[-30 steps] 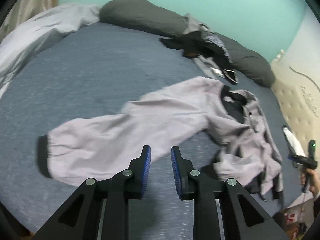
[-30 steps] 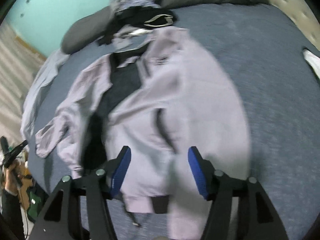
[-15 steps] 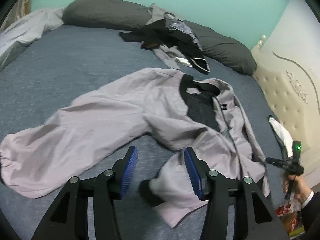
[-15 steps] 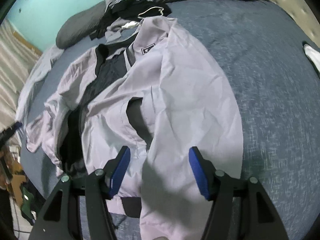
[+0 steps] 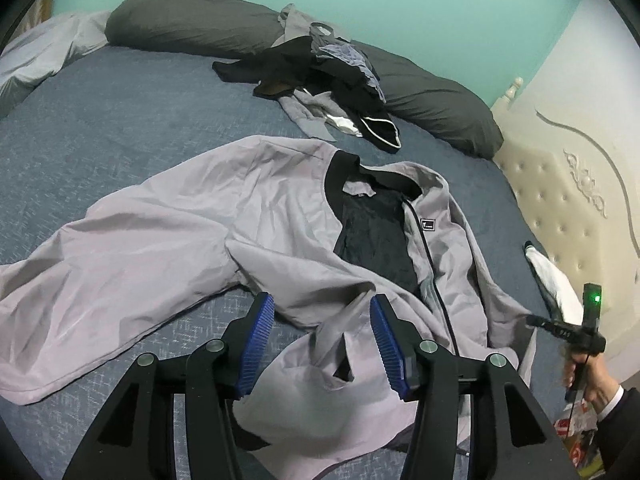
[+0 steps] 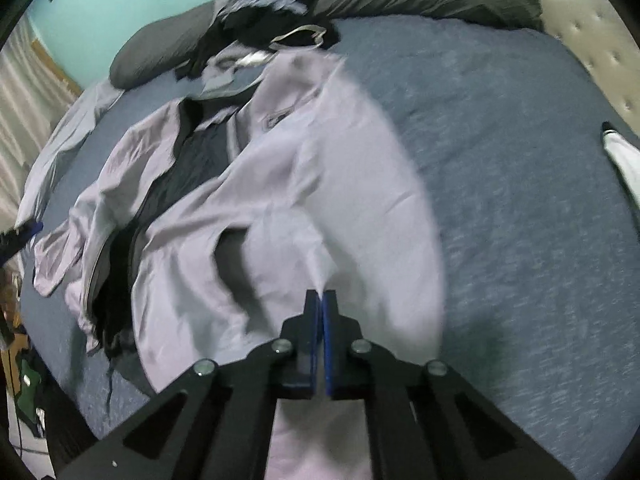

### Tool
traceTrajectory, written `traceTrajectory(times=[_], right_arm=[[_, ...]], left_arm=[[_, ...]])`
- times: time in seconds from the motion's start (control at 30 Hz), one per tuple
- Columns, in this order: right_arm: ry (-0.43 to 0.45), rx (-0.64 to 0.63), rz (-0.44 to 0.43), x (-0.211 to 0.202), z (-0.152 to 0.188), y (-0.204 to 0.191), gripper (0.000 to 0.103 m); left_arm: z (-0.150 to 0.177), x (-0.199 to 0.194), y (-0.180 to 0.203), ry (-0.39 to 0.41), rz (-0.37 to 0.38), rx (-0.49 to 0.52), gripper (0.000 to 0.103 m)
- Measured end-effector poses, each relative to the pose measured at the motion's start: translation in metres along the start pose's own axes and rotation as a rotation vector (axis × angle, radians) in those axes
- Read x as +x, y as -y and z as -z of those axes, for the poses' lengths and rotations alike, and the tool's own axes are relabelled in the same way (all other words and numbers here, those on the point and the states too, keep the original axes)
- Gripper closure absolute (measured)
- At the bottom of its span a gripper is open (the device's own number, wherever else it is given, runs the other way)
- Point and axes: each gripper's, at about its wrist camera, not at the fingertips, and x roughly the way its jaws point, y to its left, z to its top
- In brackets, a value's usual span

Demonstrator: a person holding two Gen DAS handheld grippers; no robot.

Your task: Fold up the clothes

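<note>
A light grey jacket with black collar and black lining lies unzipped and rumpled on the blue bed. One sleeve stretches out to the left in the left wrist view. My left gripper is open, its blue pads straddling a raised fold of the jacket's near front panel. In the right wrist view the jacket fills the middle, blurred by motion. My right gripper is shut on a pinch of the jacket's grey fabric near its lower edge.
A heap of dark and grey clothes lies against two dark pillows at the head of the bed. A cream tufted headboard stands on the right. A white item lies at the bed's right edge. A person's hand holds the other gripper.
My right gripper has closed from wide open onto the jacket's fabric. My left gripper moved in over the jacket's near front panel and opened wider around a fold.
</note>
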Motion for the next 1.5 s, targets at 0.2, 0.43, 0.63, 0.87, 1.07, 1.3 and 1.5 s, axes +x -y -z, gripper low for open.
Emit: traceTrajectory(times=[0.2,0.43,0.63,0.87,1.07,1.3,1.5], right_arm=[[0.046,0.072,0.111,-0.022,-0.027,0.065,0.102],[0.053,0.177,0.26,-0.026,-0.043,0.133,0.102],[0.045,0.207,0.35,-0.017,-0.053,0.165,0.102],[0.095,0.162,0.41,-0.023,-0.055,0.155,0.098],[0.168,0.158,0.24,-0.052,-0.036,0.122,0.073],[0.001,0.095,-0.055,-0.021,0.007,0.051,0.072],[-0.113,0.04,-0.157,0.007,0.038,-0.001,0.071]], left_arm=[[-0.004,0.004,0.006,-0.004,-0.012,0.019,0.049],[-0.003,0.014,0.01,-0.032,-0.038,0.047,0.049],[-0.005,0.019,0.01,-0.05,-0.065,0.058,0.049],[-0.005,0.014,0.013,-0.076,-0.078,0.094,0.049],[0.005,0.006,0.008,-0.118,-0.067,0.112,0.049],[0.023,-0.001,-0.001,-0.188,-0.049,0.142,0.049],[0.044,0.001,-0.011,-0.255,-0.031,0.171,0.049]])
